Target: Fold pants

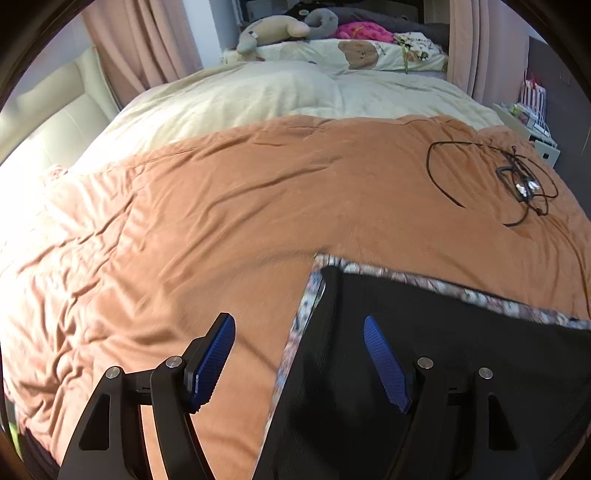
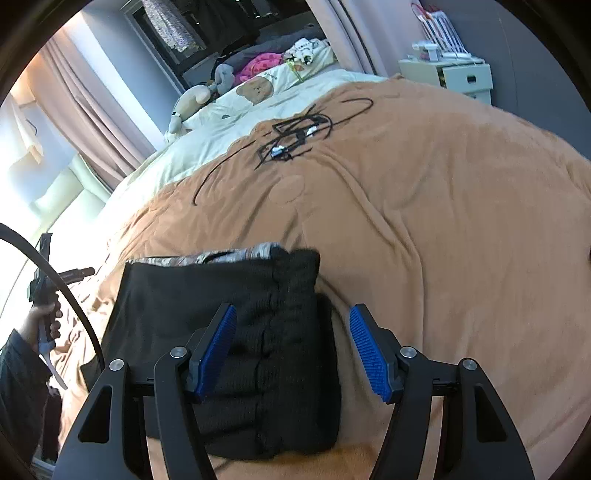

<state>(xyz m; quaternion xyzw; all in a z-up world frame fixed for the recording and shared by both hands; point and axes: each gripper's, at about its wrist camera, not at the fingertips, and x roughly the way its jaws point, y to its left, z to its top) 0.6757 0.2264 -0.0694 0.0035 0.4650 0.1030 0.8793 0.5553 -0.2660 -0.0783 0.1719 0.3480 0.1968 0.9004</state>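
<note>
Daylight poured in from the window left of my orange blanket (image 1: 258,192), bleaching its left edge to glare. The black pants (image 2: 207,295) smeared with motion blur along their patterned hem. Fisheye curvature bent everything, and dark vignette ringed both views.

Black knit pants (image 2: 229,332) with a grey-and-brown floral patterned lining (image 1: 443,286) showing along the edges. Rust-orange plush blanket (image 1: 258,192) beneath; pale cream-yellow duvet (image 1: 258,92) beyond. Cream pillow printed with a brown bear face (image 1: 358,54). Beige and grey stuffed toys (image 1: 280,29), hot-pink dotted fabric (image 1: 364,31). Tangled black cable (image 1: 517,177) with white tips. Dusty-pink curtains (image 2: 92,110). Off-white bedside cabinet (image 2: 458,75). Bright blue ribbed pads (image 1: 212,360) on matte black gripper frames, both tools alike (image 2: 369,354).
</note>
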